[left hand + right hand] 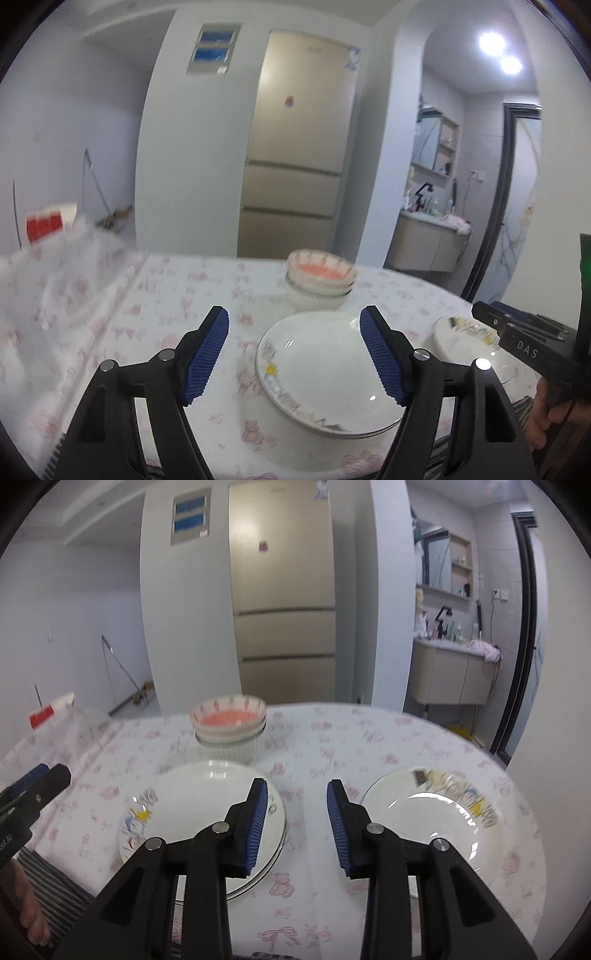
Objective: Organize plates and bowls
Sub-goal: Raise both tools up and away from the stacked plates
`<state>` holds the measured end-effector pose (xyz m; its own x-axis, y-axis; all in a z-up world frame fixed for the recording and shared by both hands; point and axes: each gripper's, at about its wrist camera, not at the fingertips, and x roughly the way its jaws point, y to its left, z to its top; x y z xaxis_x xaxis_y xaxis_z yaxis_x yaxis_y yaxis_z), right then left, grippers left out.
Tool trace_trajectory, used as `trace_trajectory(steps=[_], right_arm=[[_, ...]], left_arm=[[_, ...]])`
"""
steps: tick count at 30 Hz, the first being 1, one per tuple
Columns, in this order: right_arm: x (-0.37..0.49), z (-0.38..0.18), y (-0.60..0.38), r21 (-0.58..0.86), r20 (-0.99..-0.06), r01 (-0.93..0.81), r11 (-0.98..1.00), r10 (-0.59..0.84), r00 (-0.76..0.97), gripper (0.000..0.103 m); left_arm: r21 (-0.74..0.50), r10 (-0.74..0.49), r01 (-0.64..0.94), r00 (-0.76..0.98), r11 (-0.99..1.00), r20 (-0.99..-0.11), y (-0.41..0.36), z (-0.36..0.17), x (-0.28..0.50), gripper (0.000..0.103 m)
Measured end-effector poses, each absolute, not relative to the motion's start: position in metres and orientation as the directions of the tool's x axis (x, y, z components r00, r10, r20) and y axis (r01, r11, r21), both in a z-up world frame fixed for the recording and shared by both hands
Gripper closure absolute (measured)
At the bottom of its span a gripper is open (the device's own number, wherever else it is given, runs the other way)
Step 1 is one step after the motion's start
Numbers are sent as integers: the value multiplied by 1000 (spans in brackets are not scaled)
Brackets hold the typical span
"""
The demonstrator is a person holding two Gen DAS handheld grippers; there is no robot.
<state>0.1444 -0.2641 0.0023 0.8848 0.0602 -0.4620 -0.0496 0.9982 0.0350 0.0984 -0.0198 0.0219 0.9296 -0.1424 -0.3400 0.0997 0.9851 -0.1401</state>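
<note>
A stack of white plates with a cartoon print (325,373) lies on the table, also in the right wrist view (199,812). A single white cartoon plate (436,816) lies to its right, partly seen in the left wrist view (461,339). Stacked bowls, the top one pink inside (319,282), stand behind the plates, also in the right wrist view (229,727). My left gripper (295,354) is open above the plate stack's left part. My right gripper (297,827) is open and empty, above the cloth between the plate stack and the single plate.
The table wears a white cloth with pink prints (369,734). A crumpled clear bag with a red and white box (48,225) sits at the far left. A beige fridge (299,147) stands beyond the table. The table's far edge curves at right.
</note>
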Motion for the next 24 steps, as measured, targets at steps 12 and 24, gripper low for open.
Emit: trace_trajectory(steps=[12, 24], right_arm=[[89, 63, -326, 60, -253, 83, 995, -65, 965, 57], [68, 60, -390, 166, -187, 219, 962, -187, 964, 0]], left_arm=[[-47, -280, 278, 959, 959, -36, -93, 92, 37, 10], [-96, -388, 381, 920, 919, -57, -156, 98, 51, 0]])
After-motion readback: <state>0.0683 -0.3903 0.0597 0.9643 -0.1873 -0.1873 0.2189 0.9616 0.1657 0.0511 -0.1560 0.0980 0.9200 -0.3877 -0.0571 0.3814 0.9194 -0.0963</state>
